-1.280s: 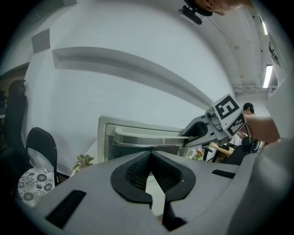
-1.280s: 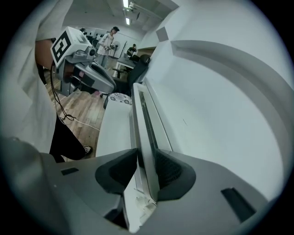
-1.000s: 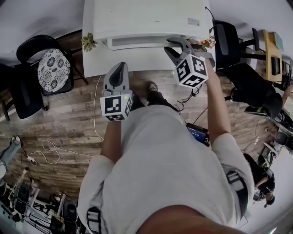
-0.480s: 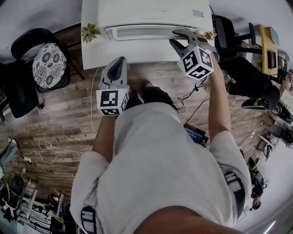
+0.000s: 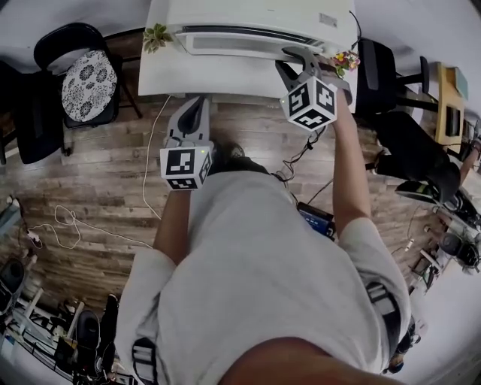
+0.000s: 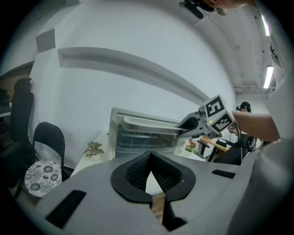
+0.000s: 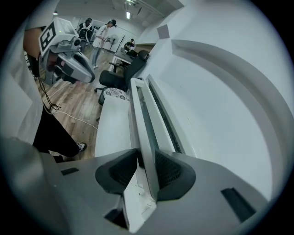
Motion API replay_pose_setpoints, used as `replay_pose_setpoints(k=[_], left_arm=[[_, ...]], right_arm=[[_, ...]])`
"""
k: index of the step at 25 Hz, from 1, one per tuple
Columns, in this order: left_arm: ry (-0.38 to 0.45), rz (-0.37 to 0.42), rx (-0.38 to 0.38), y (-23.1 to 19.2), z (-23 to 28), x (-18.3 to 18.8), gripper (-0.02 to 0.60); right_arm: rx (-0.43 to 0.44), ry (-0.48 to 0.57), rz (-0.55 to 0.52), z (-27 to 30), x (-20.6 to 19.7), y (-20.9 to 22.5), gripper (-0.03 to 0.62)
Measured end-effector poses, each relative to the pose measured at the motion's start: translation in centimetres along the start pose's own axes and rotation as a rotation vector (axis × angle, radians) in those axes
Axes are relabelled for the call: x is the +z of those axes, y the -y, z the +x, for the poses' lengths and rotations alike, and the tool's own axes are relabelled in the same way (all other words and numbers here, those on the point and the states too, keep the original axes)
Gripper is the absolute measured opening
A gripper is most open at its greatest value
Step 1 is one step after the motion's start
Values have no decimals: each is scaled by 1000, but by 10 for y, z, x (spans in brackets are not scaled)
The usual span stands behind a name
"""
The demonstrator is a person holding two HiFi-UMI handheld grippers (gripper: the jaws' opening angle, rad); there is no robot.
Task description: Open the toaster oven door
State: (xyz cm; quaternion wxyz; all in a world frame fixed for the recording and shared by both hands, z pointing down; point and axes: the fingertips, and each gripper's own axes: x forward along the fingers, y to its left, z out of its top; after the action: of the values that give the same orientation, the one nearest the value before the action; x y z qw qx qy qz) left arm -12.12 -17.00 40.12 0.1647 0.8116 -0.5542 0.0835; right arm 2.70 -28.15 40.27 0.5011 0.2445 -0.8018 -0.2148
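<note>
1. Oven sits on the white desk by a white wall. It is a boxy pale metal case, long axis left-right in the head view, front facing the person.
2. Door is a glass pane in a metal frame, hinged low. Its top edge is tipped out toward the person, so it is partly open. A wire rack shows behind the glass.
3. Handle is a long, straight, pale bar along the door's top edge, parallel to the oven's long axis.
4. Right hand-held gripper is at the handle's right end, angled down. The bar runs between its ribbed black pads and both pads are on it, so it grips the handle. The jaws have just eased slightly wider, with the bar between them.
5. Left hand-held gripper hangs over the wood floor off the desk's near edge. It points at the oven, well apart from it. Its jaws are closed tip to tip on nothing.
6. Small plant sits on the desk left of the oven.
7. Chair with a flowered cushion stands left of the desk.
</note>
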Motion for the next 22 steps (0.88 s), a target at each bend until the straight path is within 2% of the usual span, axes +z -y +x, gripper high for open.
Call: replay_pose_setpoints(k=[9,15,22], left_arm=[[-29,-28,76,37,-29,-32,18],[-9,-29,124,41,-46,-29,17],[-3,-22,132,46,-51,-28,17]], right_arm=[[0,27,-4,-9,-3,-16,115],[15,42,3,-14,-2,-25,112],[67,99,55,-22,2,-38,112]])
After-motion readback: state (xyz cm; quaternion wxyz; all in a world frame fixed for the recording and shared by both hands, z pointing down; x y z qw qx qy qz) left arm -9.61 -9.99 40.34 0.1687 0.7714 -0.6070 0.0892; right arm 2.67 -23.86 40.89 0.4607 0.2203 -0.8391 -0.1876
